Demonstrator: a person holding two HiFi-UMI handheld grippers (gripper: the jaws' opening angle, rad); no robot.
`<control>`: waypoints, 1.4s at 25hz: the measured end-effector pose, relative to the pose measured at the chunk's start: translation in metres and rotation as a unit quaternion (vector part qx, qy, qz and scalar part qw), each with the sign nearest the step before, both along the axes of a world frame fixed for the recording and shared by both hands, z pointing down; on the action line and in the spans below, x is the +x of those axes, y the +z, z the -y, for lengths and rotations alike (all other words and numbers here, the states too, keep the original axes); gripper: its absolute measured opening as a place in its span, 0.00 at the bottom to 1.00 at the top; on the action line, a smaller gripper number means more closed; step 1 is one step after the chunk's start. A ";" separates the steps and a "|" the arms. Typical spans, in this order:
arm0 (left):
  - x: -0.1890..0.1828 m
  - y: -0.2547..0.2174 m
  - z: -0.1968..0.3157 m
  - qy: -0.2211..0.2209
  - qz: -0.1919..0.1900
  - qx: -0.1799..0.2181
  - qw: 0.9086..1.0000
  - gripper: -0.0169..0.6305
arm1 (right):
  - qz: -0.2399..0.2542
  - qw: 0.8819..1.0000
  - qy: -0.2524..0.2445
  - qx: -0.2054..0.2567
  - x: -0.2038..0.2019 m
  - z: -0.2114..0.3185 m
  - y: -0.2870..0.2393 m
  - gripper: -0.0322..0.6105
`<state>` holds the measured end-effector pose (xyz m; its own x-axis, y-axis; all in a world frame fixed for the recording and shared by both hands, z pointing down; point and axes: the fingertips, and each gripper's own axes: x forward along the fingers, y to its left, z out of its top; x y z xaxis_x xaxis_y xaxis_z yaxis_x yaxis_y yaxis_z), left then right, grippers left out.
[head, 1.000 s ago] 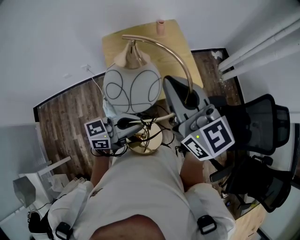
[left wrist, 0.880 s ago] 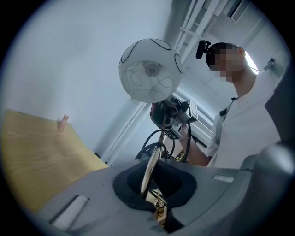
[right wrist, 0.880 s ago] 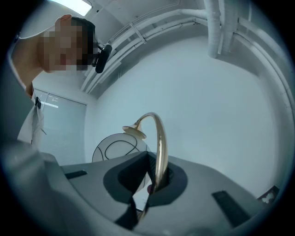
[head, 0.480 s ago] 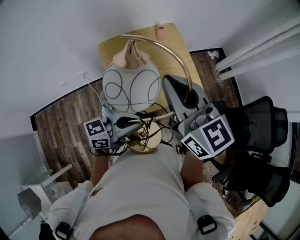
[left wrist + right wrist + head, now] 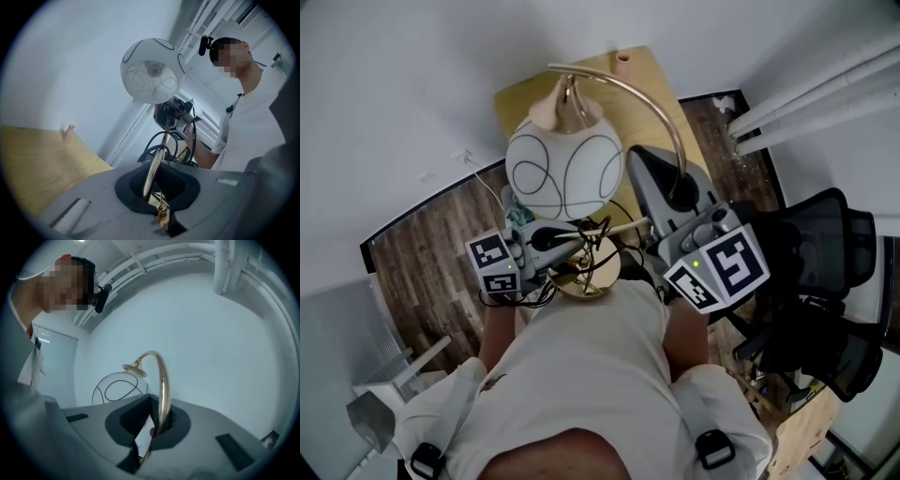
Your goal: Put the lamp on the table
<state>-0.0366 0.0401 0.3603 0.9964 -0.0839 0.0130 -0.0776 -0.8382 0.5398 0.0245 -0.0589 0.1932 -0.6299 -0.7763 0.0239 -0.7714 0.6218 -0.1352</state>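
The lamp has a white globe shade with black loops, an arched brass stem and a round brass base wrapped in black cord. It hangs in front of the person's chest, off the floor. My left gripper is shut on the lower stem. Higher up, the arched stem is clamped by my shut right gripper. The wooden table lies just beyond the shade, against the white wall.
A small peach peg-like object stands at the table's far edge. Black office chairs crowd the right. White pipes run along the right wall. A wall socket with a white cable is on the left, above dark wood floor.
The lamp and both grippers have drifted slightly up in the view, toward the table. Both grips on the stem are unchanged.
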 end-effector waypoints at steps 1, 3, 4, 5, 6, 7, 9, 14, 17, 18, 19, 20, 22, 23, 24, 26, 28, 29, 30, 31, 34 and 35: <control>0.000 0.001 0.002 0.000 0.001 0.001 1.000 0.02 | 0.000 1.000 0.000 -0.001 0.000 0.002 0.001 0.05; 0.000 0.001 0.008 -0.001 0.001 0.001 1.000 0.02 | -0.001 1.000 0.000 -0.004 0.000 0.007 0.002 0.05; 0.001 0.002 0.010 -0.001 0.001 0.002 1.000 0.02 | -0.001 1.000 -0.001 -0.004 0.001 0.010 0.002 0.05; 0.003 0.003 0.013 -0.002 0.001 0.002 1.000 0.02 | -0.001 1.000 -0.002 -0.005 0.002 0.012 0.003 0.05; 0.005 0.003 0.016 -0.002 0.000 0.001 1.000 0.02 | -0.001 1.000 -0.004 -0.006 0.004 0.015 0.003 0.05; 0.006 0.004 0.018 -0.003 0.000 0.001 1.000 0.02 | 0.001 1.000 -0.006 -0.006 0.005 0.018 0.004 0.05; 0.008 0.005 0.023 -0.007 0.000 0.001 1.000 0.02 | 0.003 1.000 -0.013 -0.007 0.005 0.024 0.005 0.05; 0.018 0.011 0.043 -0.022 0.005 0.001 1.000 0.02 | 0.012 0.999 -0.032 -0.013 0.014 0.045 0.011 0.05; 0.025 0.015 0.059 -0.033 0.008 0.001 0.999 0.02 | 0.017 0.999 -0.042 -0.020 0.020 0.063 0.016 0.05; 0.028 0.016 0.064 -0.036 0.009 0.001 0.999 0.02 | 0.018 0.999 -0.044 -0.022 0.022 0.069 0.017 0.05; 0.031 0.017 0.069 -0.038 0.010 0.002 0.999 0.02 | 0.020 0.999 -0.045 -0.023 0.025 0.074 0.018 0.05; 0.033 0.019 0.074 -0.039 0.010 0.002 0.999 0.02 | 0.021 0.998 -0.047 -0.024 0.027 0.079 0.020 0.05; 0.037 0.021 0.083 -0.041 0.011 0.002 0.999 0.02 | 0.023 0.998 -0.049 -0.023 0.030 0.088 0.022 0.05; 0.039 0.022 0.087 -0.041 0.011 0.002 0.999 0.02 | 0.023 0.998 -0.050 -0.023 0.032 0.093 0.023 0.05; 0.041 0.024 0.092 -0.041 0.010 0.001 0.999 0.02 | 0.022 0.998 -0.050 -0.023 0.034 0.098 0.024 0.05; 0.046 0.026 0.101 -0.040 0.010 0.001 0.999 0.02 | 0.024 0.998 -0.050 -0.023 0.039 0.107 0.026 0.05; 0.050 0.030 0.111 -0.041 0.009 0.003 0.999 0.02 | 0.031 0.998 -0.051 -0.023 0.043 0.116 0.029 0.05; 0.052 0.032 0.116 -0.041 0.010 0.004 0.999 0.02 | 0.036 0.998 -0.053 -0.024 0.045 0.121 0.031 0.05; 0.053 0.035 0.120 -0.041 0.010 0.005 0.999 0.02 | 0.040 0.997 -0.053 -0.025 0.047 0.124 0.033 0.05; 0.055 0.037 0.124 -0.041 0.010 0.005 0.999 0.02 | 0.042 0.997 -0.054 -0.027 0.049 0.128 0.036 0.05; 0.062 0.044 0.136 -0.040 0.013 0.006 0.999 0.02 | 0.045 0.997 -0.051 -0.029 0.056 0.140 0.042 0.05; 0.063 0.045 0.141 -0.040 0.014 0.006 0.999 0.02 | 0.045 0.997 -0.050 -0.030 0.058 0.144 0.044 0.05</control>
